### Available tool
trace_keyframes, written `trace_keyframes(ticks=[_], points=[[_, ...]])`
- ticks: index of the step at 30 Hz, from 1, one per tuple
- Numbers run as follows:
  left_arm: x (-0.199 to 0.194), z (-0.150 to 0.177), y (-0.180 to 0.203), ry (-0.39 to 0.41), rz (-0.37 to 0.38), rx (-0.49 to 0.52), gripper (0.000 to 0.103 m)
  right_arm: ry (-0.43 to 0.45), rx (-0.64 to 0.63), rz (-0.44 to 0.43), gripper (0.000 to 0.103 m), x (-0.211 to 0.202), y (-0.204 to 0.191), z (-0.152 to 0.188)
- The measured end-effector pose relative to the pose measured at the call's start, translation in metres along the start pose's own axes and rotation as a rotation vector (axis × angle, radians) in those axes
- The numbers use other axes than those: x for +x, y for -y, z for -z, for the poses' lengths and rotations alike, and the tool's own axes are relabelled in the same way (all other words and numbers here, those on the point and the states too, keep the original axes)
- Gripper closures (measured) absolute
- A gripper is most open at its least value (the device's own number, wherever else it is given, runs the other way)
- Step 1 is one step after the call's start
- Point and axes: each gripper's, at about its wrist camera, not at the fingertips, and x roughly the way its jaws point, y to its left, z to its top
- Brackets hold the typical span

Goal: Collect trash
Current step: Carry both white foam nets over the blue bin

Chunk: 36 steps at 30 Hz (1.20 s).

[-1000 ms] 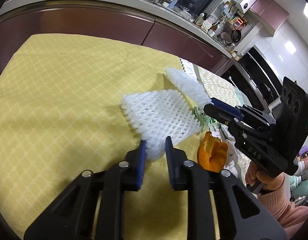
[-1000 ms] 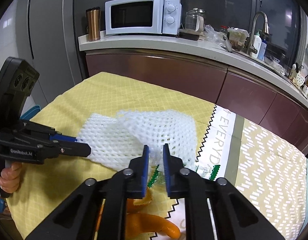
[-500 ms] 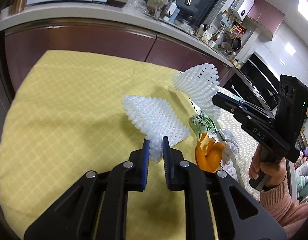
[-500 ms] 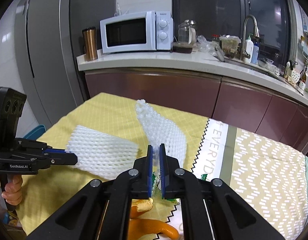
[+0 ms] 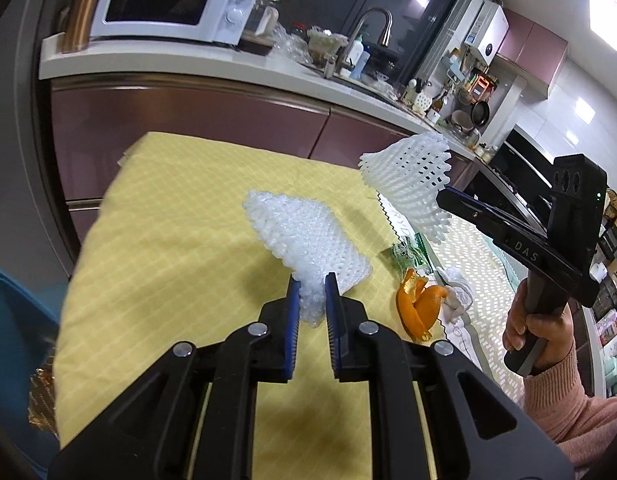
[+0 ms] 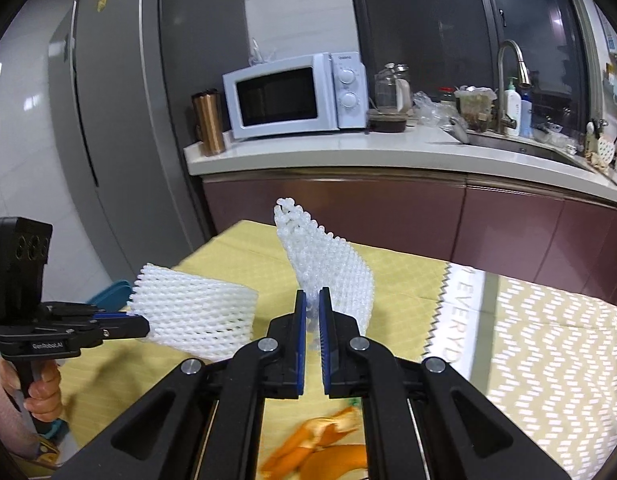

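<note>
Showing the left wrist view: left tongs [image 5: 309,295] nearly closed, pinching a corner of one white foam net [image 5: 306,240] lifted above the yellow-clothed bench [image 5: 168,240]; orange peel [image 5: 420,308] and a green wrapper [image 5: 408,252] lie nearby. Right wrist view: right tongs [image 6: 313,312] clamp the lower edge of a second foam net [image 6: 328,268], held upright. Both nets look featherlight, soft and springy; an edge pinch should suffice, though thin mesh may slip.
</note>
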Motion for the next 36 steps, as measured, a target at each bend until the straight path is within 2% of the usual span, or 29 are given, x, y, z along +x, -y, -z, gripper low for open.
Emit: trace_keyframes(ticks=[12, 24, 36], points=[[-0.068, 0.019, -0.022, 0.078, -0.052, -0.027, 0.09, 0.028, 0.016, -0.18, 0.098, -0.005, -0.042, -0.002], [-0.126, 0.043, -0.052, 0.149, -0.125, -0.096, 0.09, -0.003, 0.004, -0.327, 0.098, 0.007, -0.089, 0.0], [-0.191, 0.074, -0.111, 0.22, -0.253, -0.198, 0.09, -0.055, -0.059, -0.464, 0.098, 0.031, -0.153, -0.007]])
